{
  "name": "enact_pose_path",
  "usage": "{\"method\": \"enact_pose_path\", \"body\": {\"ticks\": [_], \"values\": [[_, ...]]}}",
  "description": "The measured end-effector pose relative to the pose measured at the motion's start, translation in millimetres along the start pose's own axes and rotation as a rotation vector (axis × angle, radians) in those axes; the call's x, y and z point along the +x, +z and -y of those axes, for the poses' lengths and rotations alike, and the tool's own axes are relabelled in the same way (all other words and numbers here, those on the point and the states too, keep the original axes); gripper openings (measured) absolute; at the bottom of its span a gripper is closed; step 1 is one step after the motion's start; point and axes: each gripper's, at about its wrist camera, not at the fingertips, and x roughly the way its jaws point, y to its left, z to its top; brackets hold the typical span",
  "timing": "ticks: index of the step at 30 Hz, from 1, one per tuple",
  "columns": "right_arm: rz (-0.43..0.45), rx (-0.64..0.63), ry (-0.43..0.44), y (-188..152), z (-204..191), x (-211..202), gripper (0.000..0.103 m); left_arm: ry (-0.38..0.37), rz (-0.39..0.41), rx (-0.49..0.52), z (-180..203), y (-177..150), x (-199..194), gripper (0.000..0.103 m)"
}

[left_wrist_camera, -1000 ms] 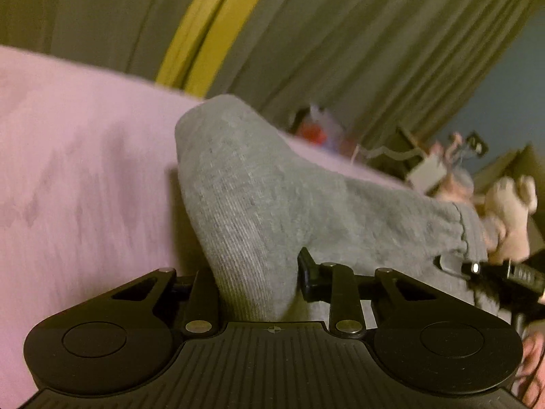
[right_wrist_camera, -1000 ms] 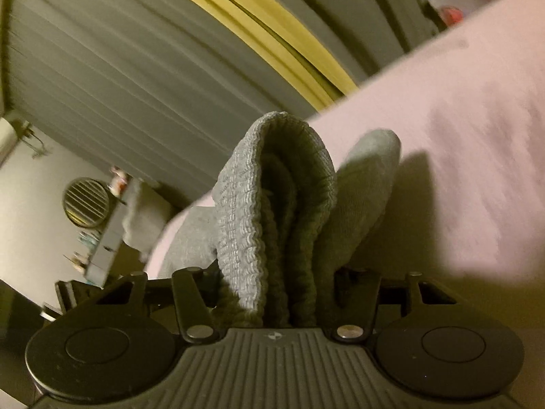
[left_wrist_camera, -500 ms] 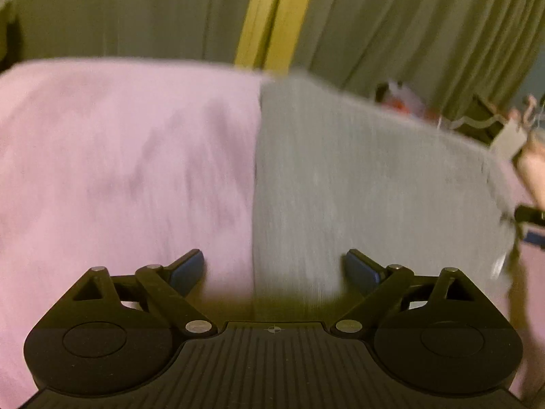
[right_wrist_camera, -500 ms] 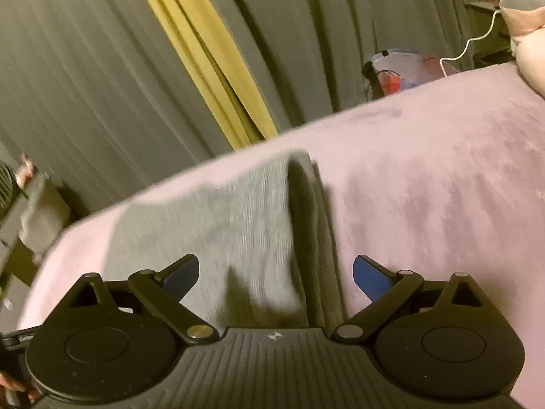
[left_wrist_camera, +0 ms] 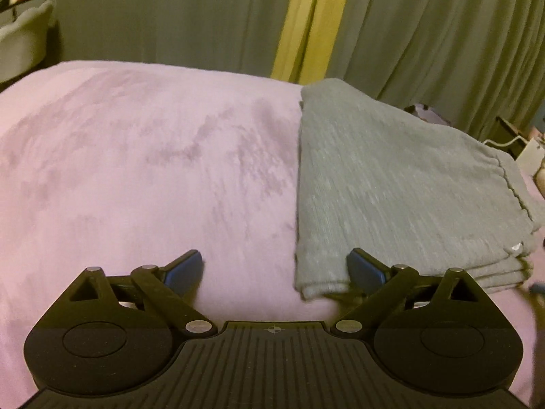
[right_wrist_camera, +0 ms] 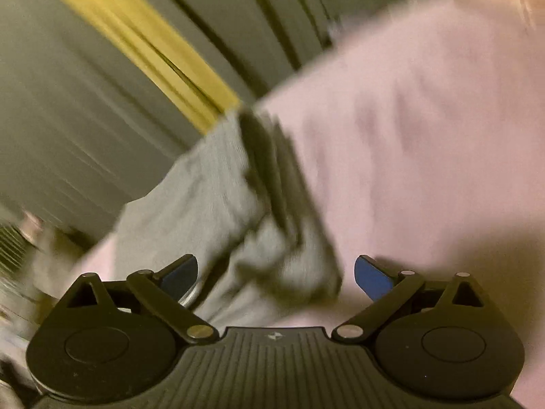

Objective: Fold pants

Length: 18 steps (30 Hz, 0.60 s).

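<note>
The grey pants (left_wrist_camera: 391,184) lie folded in a flat stack on the pink bed cover (left_wrist_camera: 136,170), right of centre in the left wrist view. My left gripper (left_wrist_camera: 274,269) is open and empty just before the stack's near left corner. In the blurred right wrist view the pants (right_wrist_camera: 218,191) lie ahead with their layered edge toward me. My right gripper (right_wrist_camera: 276,272) is open and empty, its jaws standing either side of the near edge of the pants.
Grey-green curtains with a yellow strip (left_wrist_camera: 303,24) hang behind the bed. A pale chair (left_wrist_camera: 20,34) stands at the far left. Small items and a cable (left_wrist_camera: 511,143) sit beyond the bed's right side.
Both grippers were shut on the lifted pants a second ago. They opened and let the pants drop flat on the bed, then drew back a little. The right wrist view is swinging.
</note>
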Motion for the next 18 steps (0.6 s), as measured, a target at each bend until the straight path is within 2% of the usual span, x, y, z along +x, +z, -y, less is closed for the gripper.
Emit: {"method": "enact_pose_path", "body": {"ticks": [2, 4, 7, 9, 12, 16, 18], "values": [[-0.022, 0.007, 0.038, 0, -1, 2, 0.098, -0.004, 0.004, -0.017, 0, -4, 2, 0.097], [0.014, -0.008, 0.099, 3, -10, -3, 0.098, 0.003, 0.01, -0.021, 2, -3, 1, 0.097], [0.018, 0.07, 0.169, 5, -11, 4, 0.098, 0.003, 0.016, -0.033, 1, -6, 1, 0.097], [-0.016, 0.121, 0.138, 4, -7, 20, 0.098, 0.005, 0.021, -0.04, 1, -7, 0, 0.097], [-0.036, 0.123, 0.123, -6, -3, 24, 0.098, 0.011, 0.031, -0.041, 1, -9, -1, 0.098], [0.03, 0.104, 0.143, -4, -7, 33, 0.098, 0.022, 0.034, -0.03, 3, -9, 2, 0.098], [0.069, 0.107, 0.123, -3, -4, 34, 0.098, 0.019, 0.035, -0.034, 3, -10, 2, 0.098]]}}
